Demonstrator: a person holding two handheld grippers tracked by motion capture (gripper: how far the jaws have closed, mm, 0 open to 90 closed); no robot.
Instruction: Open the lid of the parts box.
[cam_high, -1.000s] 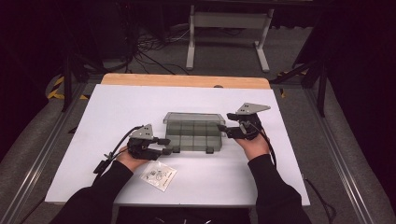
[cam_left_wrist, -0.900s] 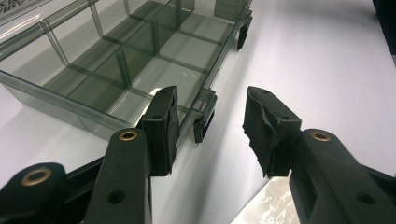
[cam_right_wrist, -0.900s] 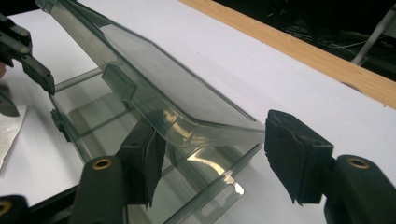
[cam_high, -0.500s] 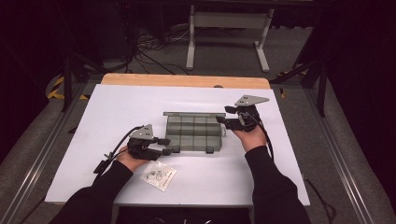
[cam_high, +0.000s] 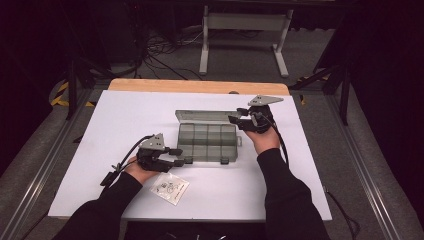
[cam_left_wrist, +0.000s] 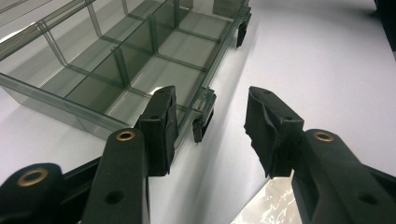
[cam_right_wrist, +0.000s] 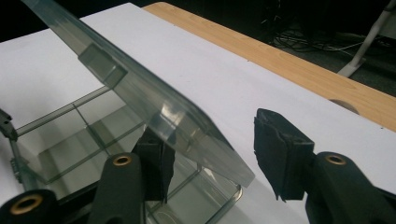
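left gripper (cam_high: 181, 156) gapes empty at the organizer box (cam_high: 207, 142) front latch, steadying it, while right gripper (cam_high: 237, 122), also unclamped, props its lid (cam_right_wrist: 140, 91) up.

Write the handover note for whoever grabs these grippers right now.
Left gripper: open, at the near left corner of the clear compartment box, one jaw against its front wall by a latch.
Right gripper: open, jaws astride the edge of the raised lid.
Small plastic bag lies on the white table near the left hand.
Done: lid up.
Left: compartments look empty; unclear what goes in.
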